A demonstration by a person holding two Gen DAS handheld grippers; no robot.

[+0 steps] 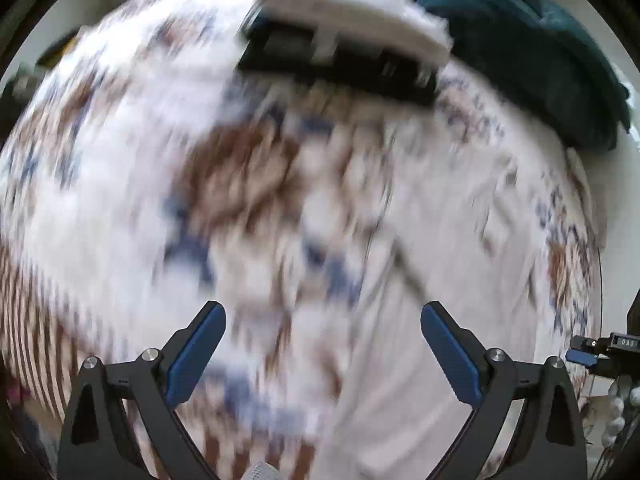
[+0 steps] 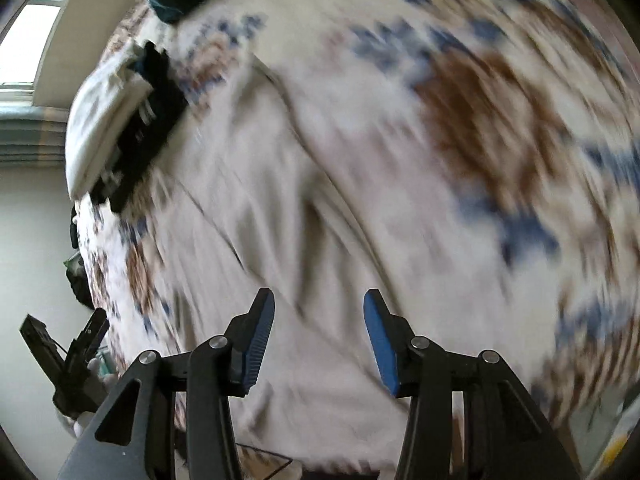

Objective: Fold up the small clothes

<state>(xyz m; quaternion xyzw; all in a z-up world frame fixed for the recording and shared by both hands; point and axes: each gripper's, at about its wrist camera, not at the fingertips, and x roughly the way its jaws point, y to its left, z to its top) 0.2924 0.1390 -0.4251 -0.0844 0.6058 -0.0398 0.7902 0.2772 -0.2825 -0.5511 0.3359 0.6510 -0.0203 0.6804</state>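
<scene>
Both views are motion-blurred. A pale cream garment point(image 1: 448, 264) lies spread on a white bedcover with brown and blue patterns point(image 1: 240, 184). My left gripper point(image 1: 322, 312) is open and empty above the bedcover, with the garment to its right. My right gripper point(image 2: 319, 304) is open and empty, hovering over the same cream garment point(image 2: 288, 208). The right gripper also shows at the left wrist view's right edge point(image 1: 588, 354), and the left gripper at the right wrist view's lower left point(image 2: 68, 356).
A stack of folded clothes, white on top of black point(image 1: 344, 36), sits at the far side of the bed, also in the right wrist view point(image 2: 128, 120). A dark teal cloth point(image 1: 528, 52) lies beyond it. A wall and window point(image 2: 24, 32) are at left.
</scene>
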